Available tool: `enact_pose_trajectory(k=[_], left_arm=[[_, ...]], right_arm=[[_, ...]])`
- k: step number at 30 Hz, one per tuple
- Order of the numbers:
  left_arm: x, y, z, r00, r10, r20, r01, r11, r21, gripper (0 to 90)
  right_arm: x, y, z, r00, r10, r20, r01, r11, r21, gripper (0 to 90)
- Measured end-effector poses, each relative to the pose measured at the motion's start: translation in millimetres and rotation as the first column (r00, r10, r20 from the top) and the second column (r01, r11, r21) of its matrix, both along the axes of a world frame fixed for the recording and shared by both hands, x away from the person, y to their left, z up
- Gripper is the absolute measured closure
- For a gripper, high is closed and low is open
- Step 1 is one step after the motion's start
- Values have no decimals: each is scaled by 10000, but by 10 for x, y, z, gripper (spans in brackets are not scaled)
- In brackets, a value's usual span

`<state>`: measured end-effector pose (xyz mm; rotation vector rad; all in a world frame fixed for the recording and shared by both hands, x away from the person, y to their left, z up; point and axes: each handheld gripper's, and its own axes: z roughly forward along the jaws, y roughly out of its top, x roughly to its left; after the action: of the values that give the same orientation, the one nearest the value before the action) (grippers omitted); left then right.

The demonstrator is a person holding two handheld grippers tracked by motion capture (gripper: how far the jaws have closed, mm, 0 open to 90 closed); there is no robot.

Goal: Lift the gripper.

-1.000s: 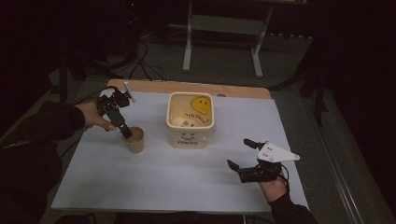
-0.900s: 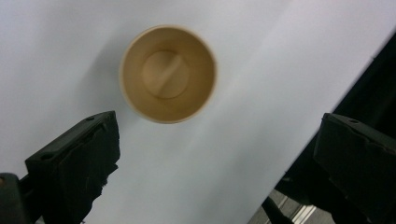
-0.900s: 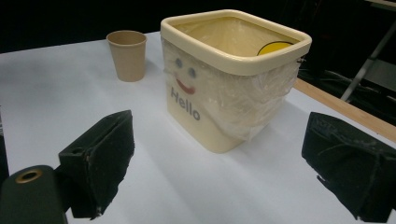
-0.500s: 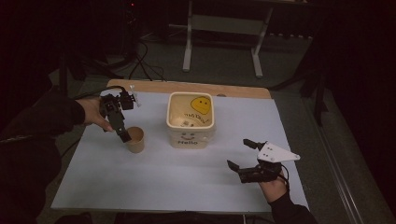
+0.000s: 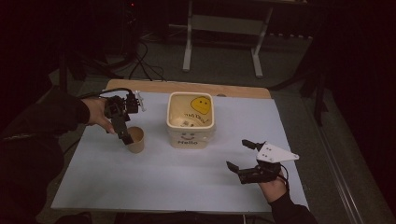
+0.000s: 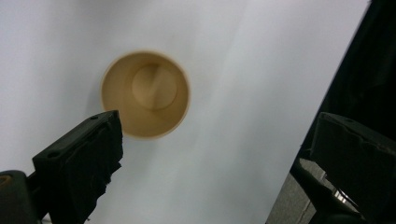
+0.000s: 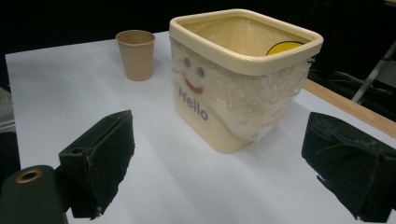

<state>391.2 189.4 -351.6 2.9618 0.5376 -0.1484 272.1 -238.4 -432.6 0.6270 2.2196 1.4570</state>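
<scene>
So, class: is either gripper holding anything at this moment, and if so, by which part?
Nothing is held. The left gripper hangs open above the brown paper cup, jaws apart and off it. The right gripper is open on nothing.

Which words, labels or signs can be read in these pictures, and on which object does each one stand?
"Hello": on the front wall of the cream bin, under a drawn smiling face.
Curved writing inside the bin, beneath a yellow smiley: too blurred to read.
Small dark label inside the bin: too small to read.
Paper cup: no text visible.
</scene>
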Motion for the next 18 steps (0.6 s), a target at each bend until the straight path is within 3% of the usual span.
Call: enact_pose_trajectory(k=[4,5,8,18], left_arm=[[-21,-20,33,9989,-402,249,402,9992,-9,33],[-59,-40,48,9950,-908,425,907,9959,28,33],[-76,-53,63,9925,-1111,520,1107,9938,91,33],[-77,-76,67,9908,-1151,712,1141,9933,188,32]], right_arm=[[-2,0,3,10000,27,9,-27,10000,9,93],[-6,4,5,10000,79,-6,-79,10000,11,92],[-5,10,-1,10000,82,-23,-82,10000,19,92],[2,6,-5,9998,167,-70,-167,9999,27,93]])
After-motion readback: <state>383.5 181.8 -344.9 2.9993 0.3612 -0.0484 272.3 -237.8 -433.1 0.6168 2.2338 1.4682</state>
